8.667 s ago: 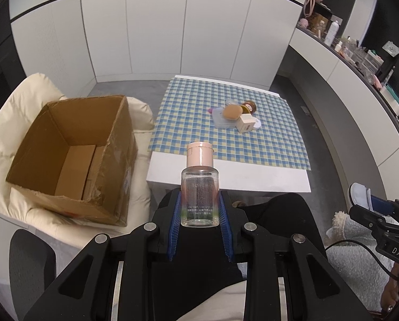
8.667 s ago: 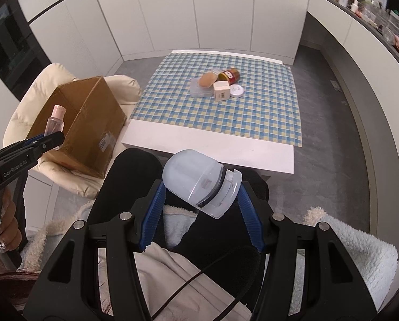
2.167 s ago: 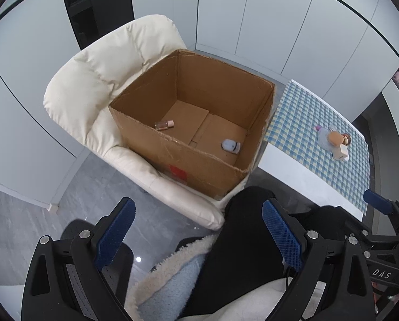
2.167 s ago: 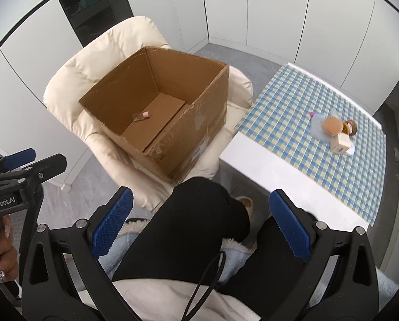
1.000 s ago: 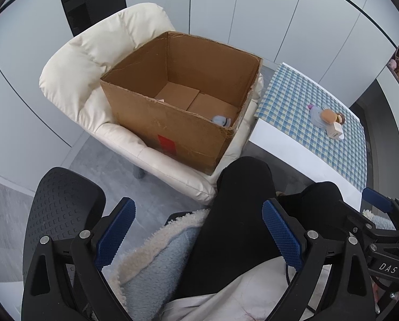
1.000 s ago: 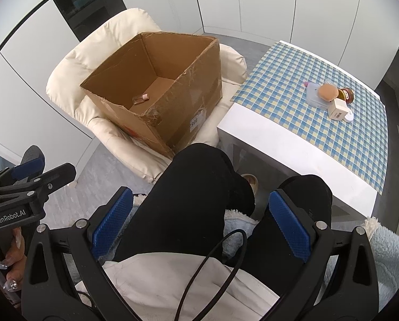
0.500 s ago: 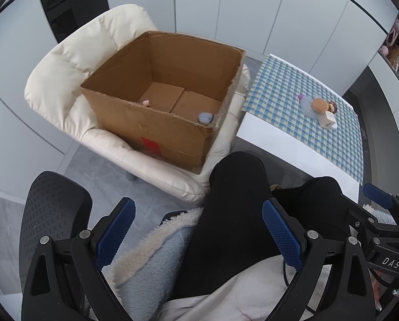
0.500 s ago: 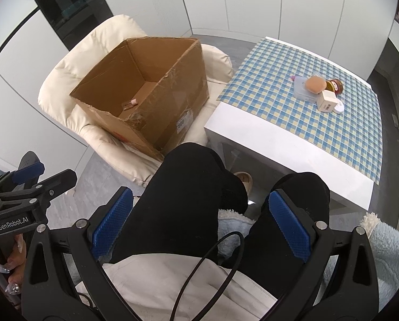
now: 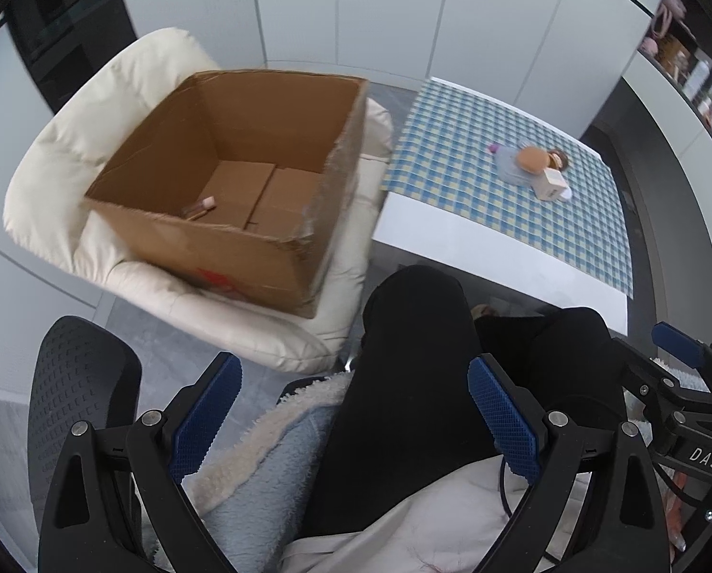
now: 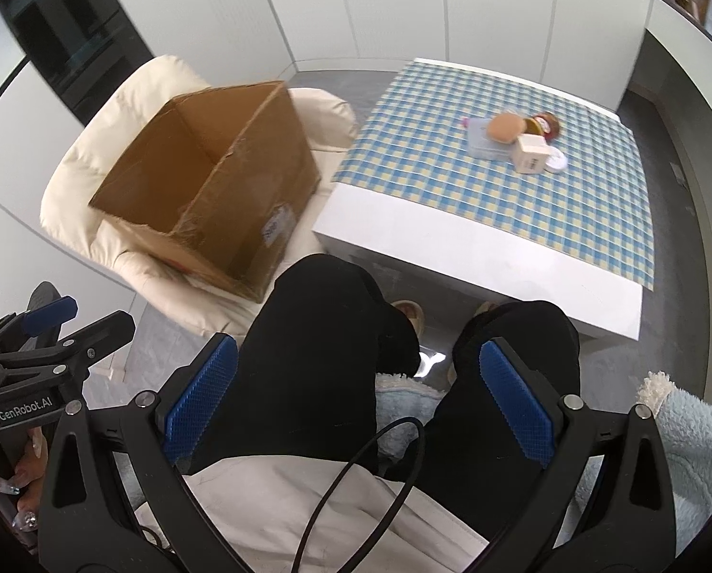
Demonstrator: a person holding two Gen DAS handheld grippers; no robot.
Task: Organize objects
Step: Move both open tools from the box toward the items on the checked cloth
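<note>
Both views had swung away from the cardboard box (image 9: 241, 176) toward the table (image 10: 475, 248) since half a second earlier, so the box sat further to the upper left of each frame and the checked cloth (image 10: 499, 181) filled more of the upper right. We held the left gripper (image 9: 351, 422) low over the person's black-trousered lap (image 9: 413, 382), its blue-padded fingers (image 9: 207, 420) spread wide with nothing between them. The right gripper (image 10: 356, 413) hovered likewise above the lap, its fingers (image 10: 515, 410) wide and empty too.

Inside the box, which rested on a cream armchair (image 9: 93, 143), we saw the small bottle with the pink cap (image 9: 198, 207) lying on its side on the floor flaps; the pale dome-shaped item was hidden behind the near wall in both views.

On the cloth in the upper right, a small cluster remained: a clear container (image 10: 482, 143), a tan round sponge (image 10: 504, 126) on top of it, a brown jar (image 10: 544, 125), a cream little box (image 10: 530, 155) and a white lid (image 10: 557, 161), all touching or just beside one another.
</note>
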